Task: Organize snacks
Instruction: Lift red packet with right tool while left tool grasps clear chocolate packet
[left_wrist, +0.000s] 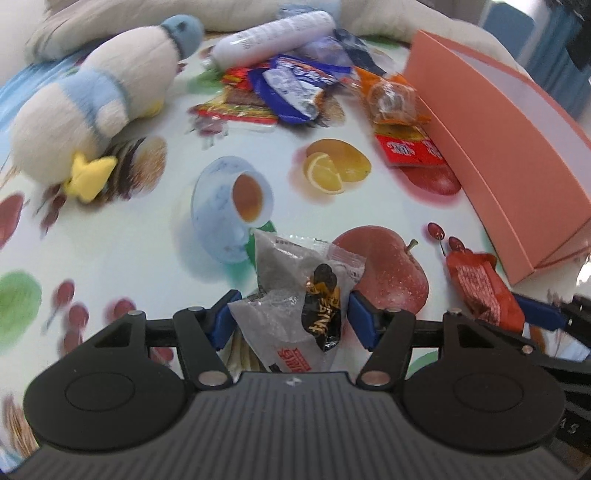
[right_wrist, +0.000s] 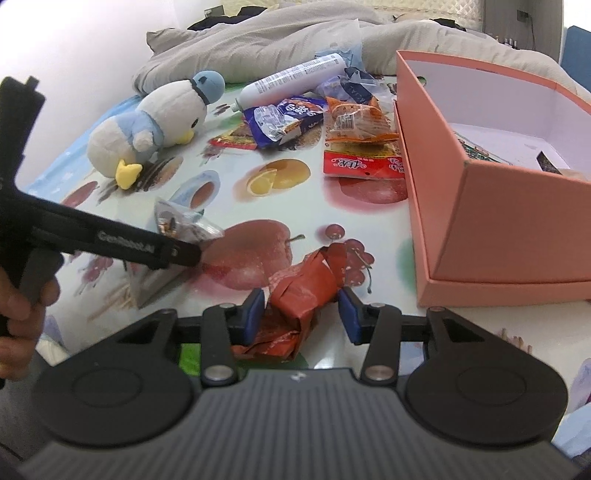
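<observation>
Red wrapper (right_wrist: 306, 295) sits between my right gripper's (right_wrist: 302, 314) open jaws near the box (right_wrist: 509, 221), while my left gripper (left_wrist: 293, 317) straddles a clear packet (left_wrist: 295, 295), jaws also open.

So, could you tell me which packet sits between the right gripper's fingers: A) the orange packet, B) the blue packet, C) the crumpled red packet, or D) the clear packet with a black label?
C: in the right wrist view the crumpled red packet lies between the right gripper fingers, with a gap on one side.
</observation>
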